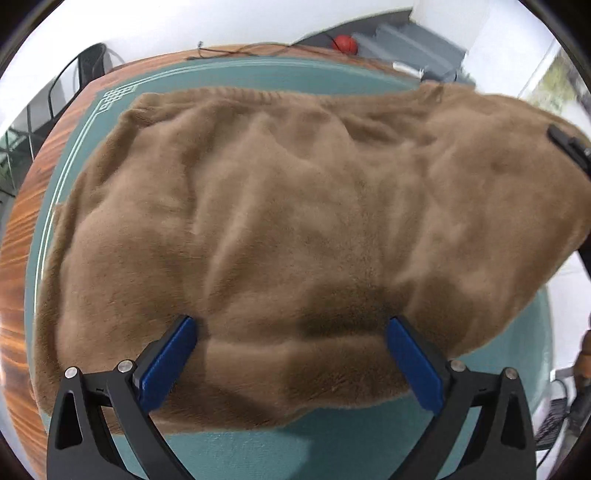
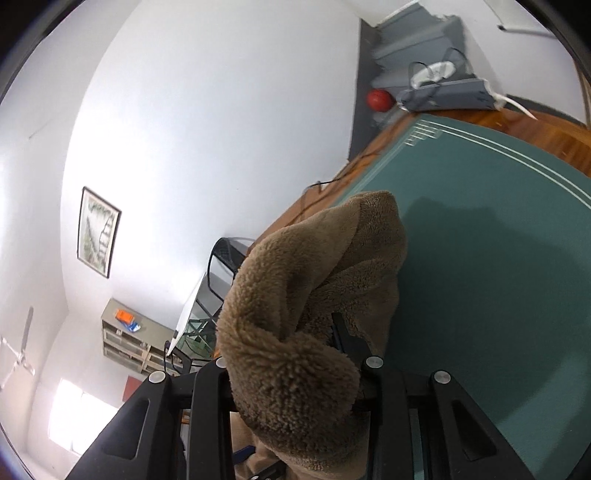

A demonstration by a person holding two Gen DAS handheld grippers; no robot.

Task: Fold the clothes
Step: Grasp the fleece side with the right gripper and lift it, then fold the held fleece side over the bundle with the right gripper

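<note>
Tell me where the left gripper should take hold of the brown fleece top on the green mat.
Grip the near hem of the brown fleece top, coming from the near side. That edge lies free on the green mat right under the open left gripper, opposite the corner the right gripper holds.

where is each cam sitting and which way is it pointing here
Left wrist: on the left gripper, looking steeply down at the brown fleece garment spread on the green mat; its two blue-padded fingers stand wide open over the fleece.
Right wrist: on the right gripper, tilted, facing the white wall and the mat; its black fingers are shut on a bunched fold of the fleece.
Shared: garment, mat, wooden table, red ball and grey stairs; the right gripper shows at the left view's right edge.
</note>
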